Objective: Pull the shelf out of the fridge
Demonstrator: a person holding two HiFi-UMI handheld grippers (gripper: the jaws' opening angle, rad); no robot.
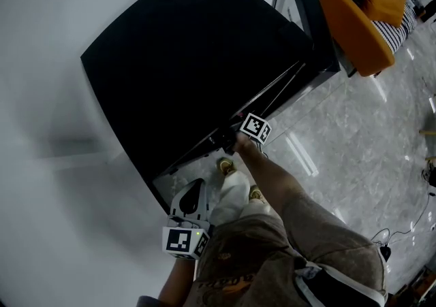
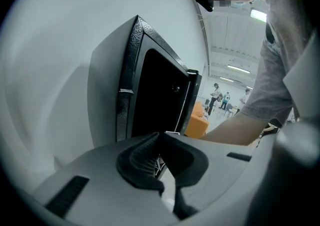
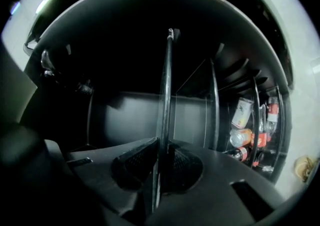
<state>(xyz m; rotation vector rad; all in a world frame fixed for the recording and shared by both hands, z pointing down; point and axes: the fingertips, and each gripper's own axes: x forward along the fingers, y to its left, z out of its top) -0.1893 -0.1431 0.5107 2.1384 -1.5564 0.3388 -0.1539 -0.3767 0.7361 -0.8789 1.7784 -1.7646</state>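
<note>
Seen from above in the head view, the black fridge (image 1: 197,60) stands against a white wall with its door (image 1: 306,6) swung open. My right gripper (image 1: 226,141) reaches into its front opening. In the right gripper view the shelf (image 3: 166,94) appears edge-on as a thin dark-rimmed pane running straight up from the jaws. My right gripper (image 3: 161,157) is shut on its front edge, a pad pressed on each side. My left gripper (image 1: 196,188) hangs low beside my leg, apart from the fridge. In its own view, the left gripper (image 2: 159,162) is shut with nothing held, facing the fridge (image 2: 150,99).
Drink bottles and cans (image 3: 245,140) sit in racks at the right of the fridge interior. An orange armchair (image 1: 357,23) with striped cushions stands past the open door. The floor is pale marble tile (image 1: 354,149). My feet (image 1: 227,166) are just in front of the fridge.
</note>
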